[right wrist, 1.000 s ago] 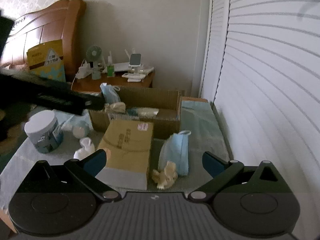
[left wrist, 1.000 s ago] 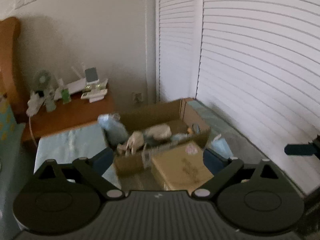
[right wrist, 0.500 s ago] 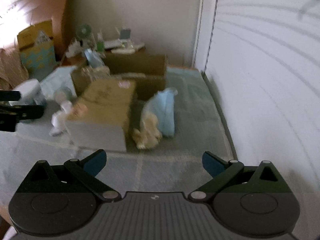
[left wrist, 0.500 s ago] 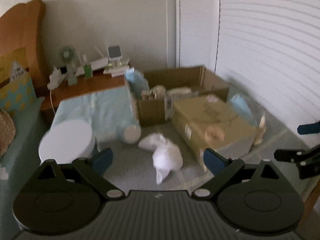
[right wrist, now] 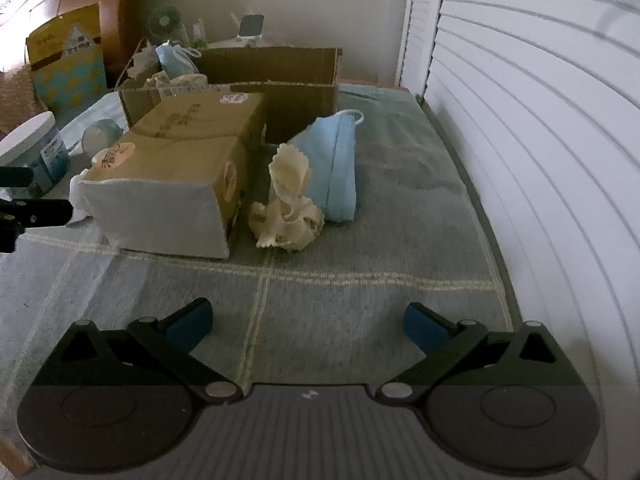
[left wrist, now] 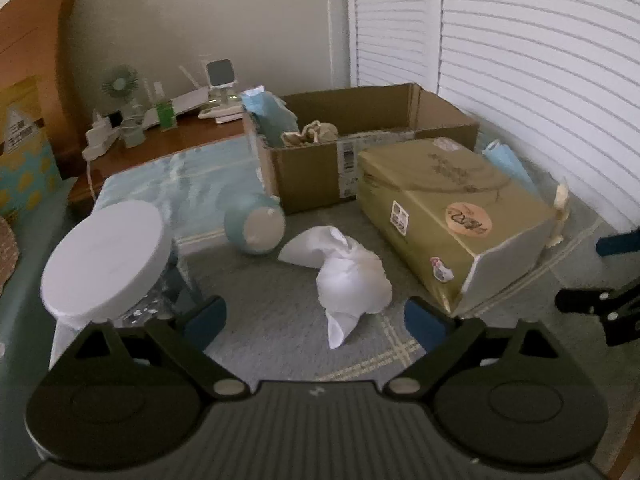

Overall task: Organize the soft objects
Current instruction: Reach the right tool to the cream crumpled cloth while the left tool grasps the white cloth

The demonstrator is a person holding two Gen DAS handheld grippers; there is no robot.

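Both grippers' fingers are hanging released and empty: cardboard box (left wrist: 372, 136) ahead holding 2 soft items, while white cloth (left wrist: 344, 276), cream rag (right wrist: 288, 216) and blue mask (right wrist: 336, 164) are awaiting sorting.

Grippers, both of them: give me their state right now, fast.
Left gripper: open, holding nothing, white cloth lying ahead of it.
Right gripper: open, holding nothing.

A white-lidded jar (left wrist: 102, 258) stands near left on the grey mat (right wrist: 360, 296). A teal ball (left wrist: 255, 224) lies just beyond it. Far left, a wooden nightstand (left wrist: 160, 148) carries a small fan (left wrist: 119, 89) and a green bottle (left wrist: 163, 110). White shutters (left wrist: 540, 80) fill the right.
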